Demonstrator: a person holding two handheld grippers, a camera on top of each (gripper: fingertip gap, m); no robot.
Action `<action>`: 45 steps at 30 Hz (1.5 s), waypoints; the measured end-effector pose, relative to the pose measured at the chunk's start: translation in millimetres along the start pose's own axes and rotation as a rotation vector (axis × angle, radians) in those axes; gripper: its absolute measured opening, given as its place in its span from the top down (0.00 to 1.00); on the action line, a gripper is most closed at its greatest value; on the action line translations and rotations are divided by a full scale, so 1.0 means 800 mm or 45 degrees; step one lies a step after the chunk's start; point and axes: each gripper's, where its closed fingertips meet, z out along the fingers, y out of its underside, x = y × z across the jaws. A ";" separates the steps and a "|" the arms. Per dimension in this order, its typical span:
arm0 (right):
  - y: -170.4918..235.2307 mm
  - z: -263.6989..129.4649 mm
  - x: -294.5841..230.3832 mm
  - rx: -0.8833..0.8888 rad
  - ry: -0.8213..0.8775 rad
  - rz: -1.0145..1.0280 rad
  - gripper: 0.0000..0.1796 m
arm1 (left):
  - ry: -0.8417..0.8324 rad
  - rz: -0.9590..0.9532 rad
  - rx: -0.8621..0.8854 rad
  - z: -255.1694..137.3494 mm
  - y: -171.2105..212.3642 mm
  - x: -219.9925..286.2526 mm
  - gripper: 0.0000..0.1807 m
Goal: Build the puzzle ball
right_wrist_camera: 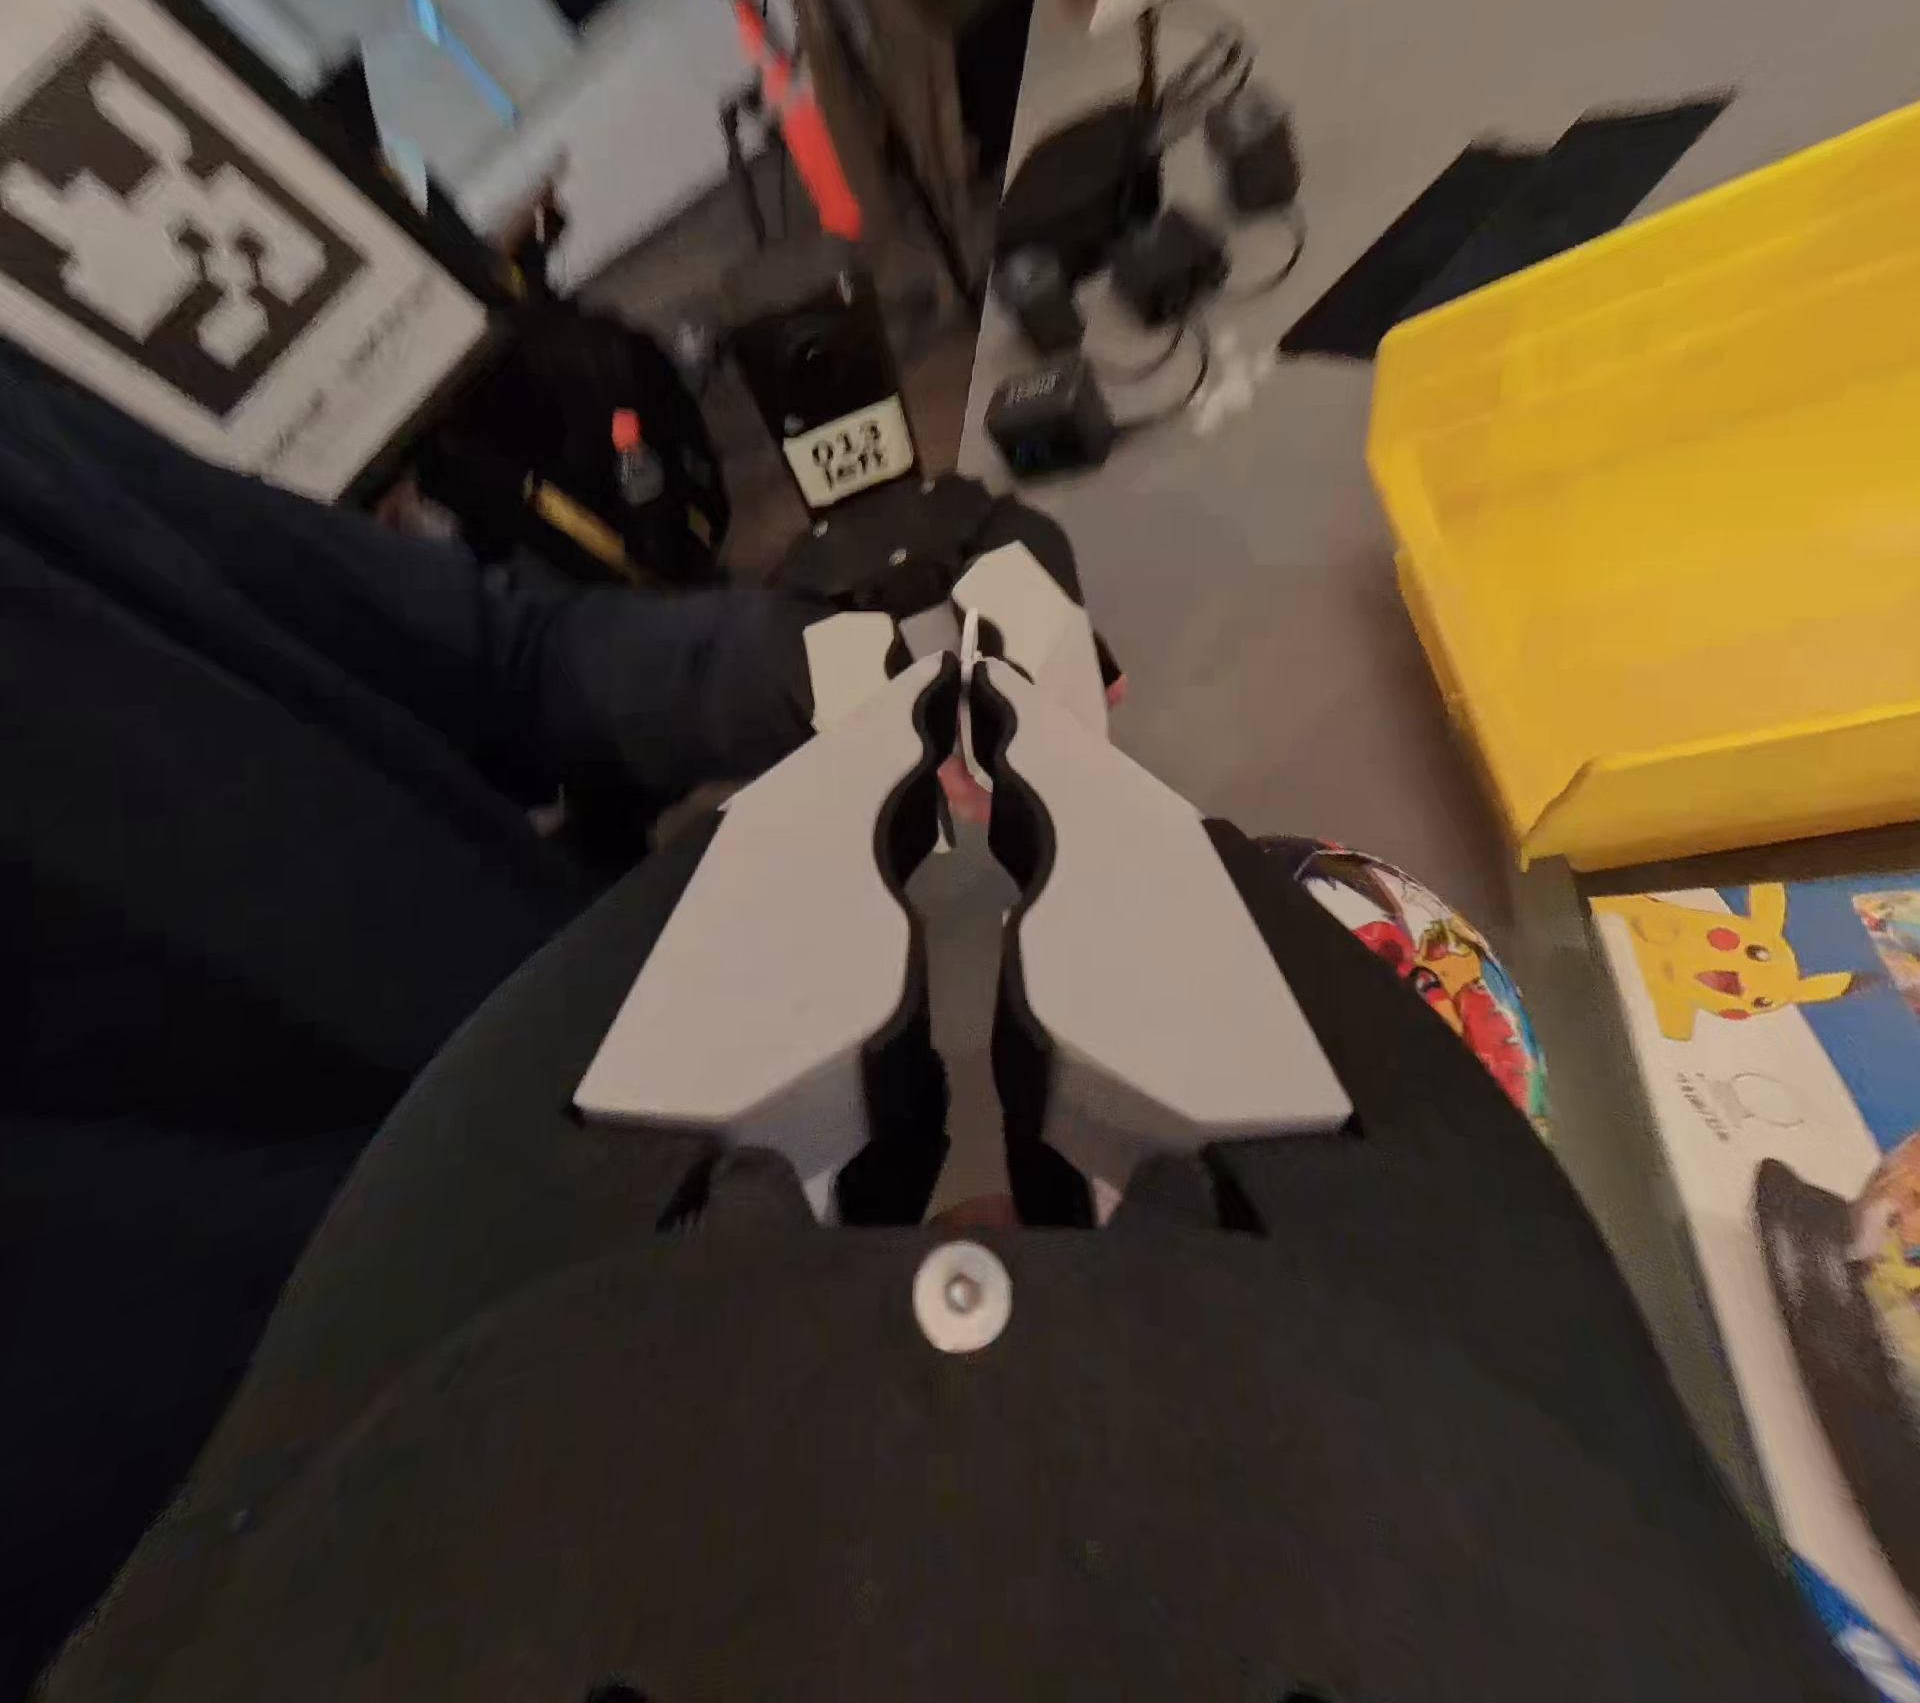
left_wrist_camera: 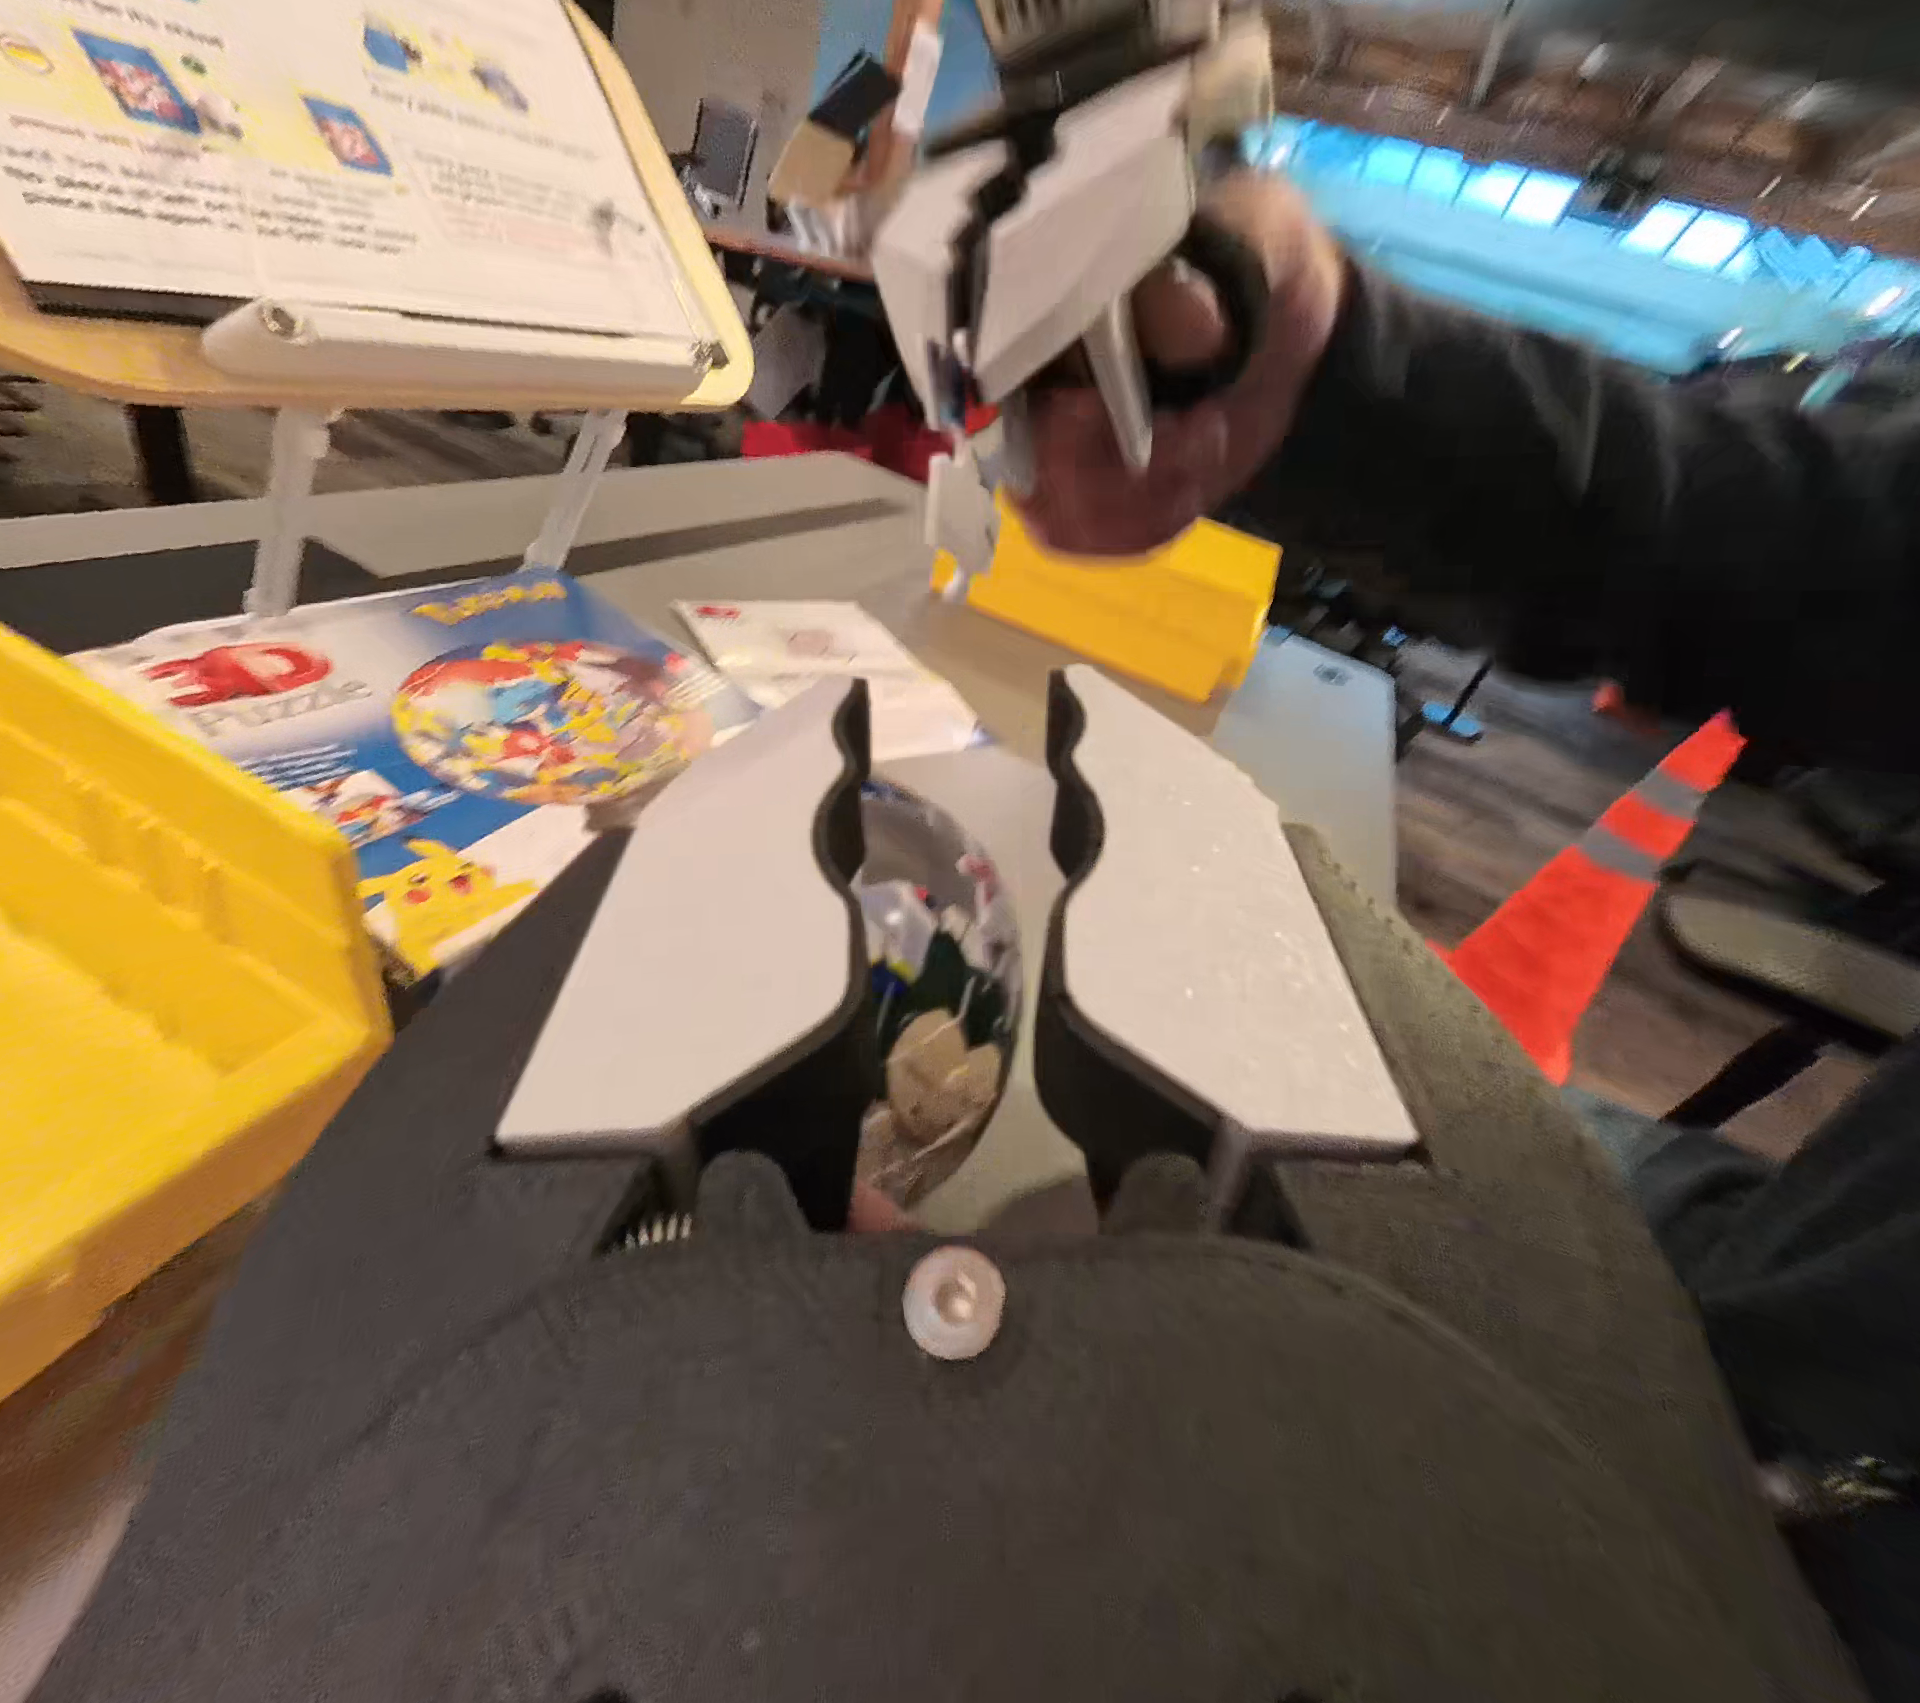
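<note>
Grey table (left_wrist_camera: 1320, 718) in a big blurred hall, orange cone (left_wrist_camera: 1600, 884) on the floor to the right, instruction sheet on a stand (left_wrist_camera: 312, 95) at back left. Yellow bins: one by my left side (left_wrist_camera: 156, 978), one further back (left_wrist_camera: 1132, 614); puzzle box (left_wrist_camera: 447, 718) lies flat between them. My left gripper (left_wrist_camera: 956, 718) has its jaws parted, and the part-built puzzle ball (left_wrist_camera: 935, 978) sits in the gap below them; contact I can't tell, pads look just clear of it. My right gripper (right_wrist_camera: 961, 697) is raised over the table, jaws nearly closed, pinching a small white puzzle piece (right_wrist_camera: 971, 677) at the tips, a bit of red showing. Step in hand, I judge: carrying a piece to the ball for fitting. Next move needs the ball steadied by the left, then the piece's edge lined up with the open rim and pressed in. Frames are smeared, so the tab shapes are unreadable.
</note>
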 end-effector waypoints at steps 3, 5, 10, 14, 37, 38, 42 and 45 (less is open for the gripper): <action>0.005 -0.013 -0.006 0.298 0.023 0.046 1.00 | 0.089 -0.090 0.097 0.004 -0.016 0.018 0.90; 0.009 -0.021 -0.012 0.444 0.013 0.088 1.00 | 0.122 -0.147 0.138 0.007 -0.020 0.025 0.95; 0.019 -0.032 -0.021 0.665 0.054 0.117 1.00 | 0.177 -0.227 0.174 0.010 -0.021 0.034 1.00; 0.023 -0.038 -0.024 0.795 0.132 0.134 1.00 | 0.168 -0.258 0.235 0.008 -0.033 0.031 1.00; 0.094 -0.051 0.036 0.978 0.508 0.489 1.00 | -0.201 0.320 -0.489 0.004 0.106 -0.040 0.53; 0.096 -0.050 0.037 0.984 0.519 0.496 1.00 | -0.248 0.309 -0.487 0.006 0.106 -0.038 0.53; 0.100 -0.042 0.040 1.011 0.532 0.531 1.00 | -0.408 0.326 -0.479 0.015 0.114 -0.023 0.50; 0.104 -0.043 0.044 1.030 0.575 0.547 1.00 | -0.517 0.372 -0.518 0.021 0.119 -0.020 0.47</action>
